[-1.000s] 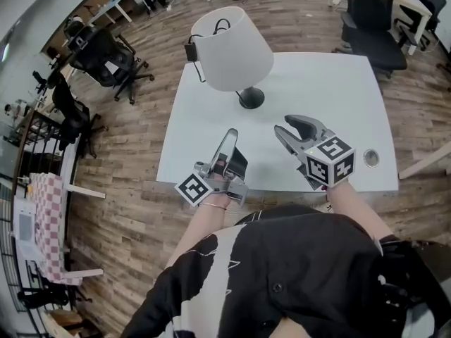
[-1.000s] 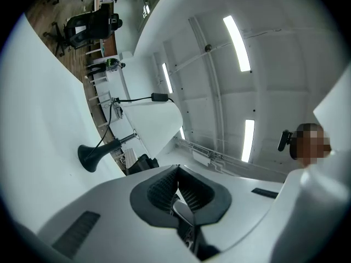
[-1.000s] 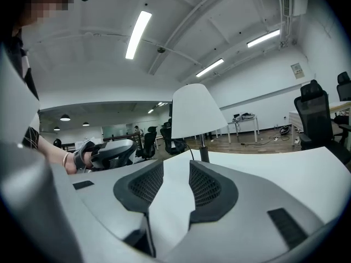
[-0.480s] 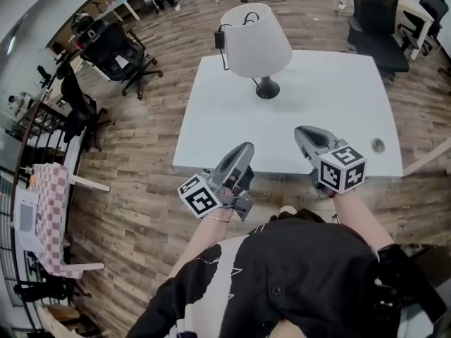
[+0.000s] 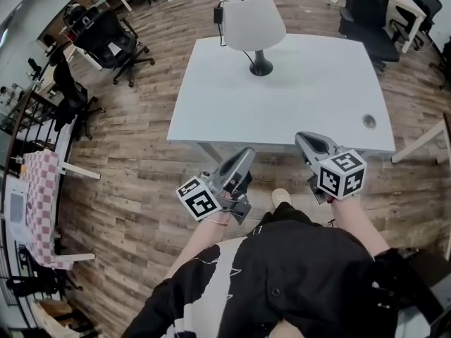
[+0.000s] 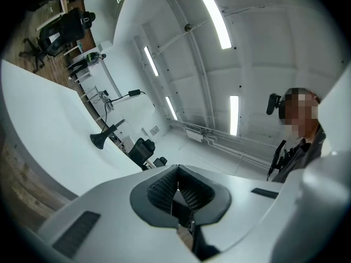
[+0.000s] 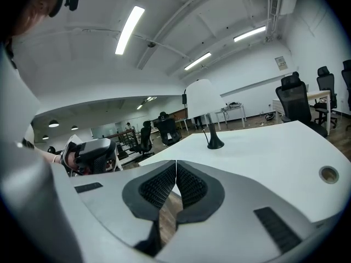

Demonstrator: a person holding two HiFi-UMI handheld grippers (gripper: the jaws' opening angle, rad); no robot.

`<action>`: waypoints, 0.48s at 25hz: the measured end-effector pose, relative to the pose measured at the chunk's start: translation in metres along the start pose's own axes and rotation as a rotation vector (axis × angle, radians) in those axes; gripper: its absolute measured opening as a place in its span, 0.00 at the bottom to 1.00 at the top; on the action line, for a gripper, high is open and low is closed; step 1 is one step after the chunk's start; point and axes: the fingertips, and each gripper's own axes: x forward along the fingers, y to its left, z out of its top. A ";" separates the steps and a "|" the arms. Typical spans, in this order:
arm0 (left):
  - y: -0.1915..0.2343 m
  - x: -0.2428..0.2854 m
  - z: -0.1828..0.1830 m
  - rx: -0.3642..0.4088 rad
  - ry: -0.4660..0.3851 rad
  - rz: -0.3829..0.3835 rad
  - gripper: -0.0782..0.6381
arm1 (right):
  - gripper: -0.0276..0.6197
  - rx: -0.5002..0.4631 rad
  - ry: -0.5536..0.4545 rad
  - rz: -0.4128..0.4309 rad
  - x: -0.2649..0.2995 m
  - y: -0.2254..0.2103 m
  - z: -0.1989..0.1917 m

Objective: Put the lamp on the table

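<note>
Lamp (image 5: 252,21): stood upright on the desk (image 5: 310,97), toward its far edge.
Left gripper (image 5: 246,154): jaws pressed together, empty, over floor short of the near edge.
Right gripper (image 5: 304,139): jaws just closed together, empty, at the near edge.

Held side by side before the torso, left gripper (image 5: 245,155) and right gripper (image 5: 305,139) point forward. The left fingers (image 6: 162,189) are pressed together, empty. The right fingers (image 7: 191,186) have just been closing and now meet, nothing between.
</note>
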 end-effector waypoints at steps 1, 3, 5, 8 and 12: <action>-0.002 -0.004 -0.005 -0.002 0.008 0.003 0.13 | 0.07 0.002 0.005 -0.003 -0.003 0.002 -0.005; -0.004 -0.010 -0.013 -0.003 0.021 0.010 0.13 | 0.07 0.000 0.013 -0.009 -0.008 0.005 -0.014; -0.008 -0.016 -0.016 -0.002 0.021 0.016 0.13 | 0.07 -0.010 0.017 -0.012 -0.014 0.009 -0.019; -0.016 -0.020 -0.019 0.011 0.016 0.010 0.13 | 0.07 -0.019 0.014 -0.009 -0.020 0.013 -0.022; -0.023 -0.021 -0.017 0.036 0.008 0.016 0.13 | 0.07 -0.026 -0.001 0.002 -0.024 0.012 -0.017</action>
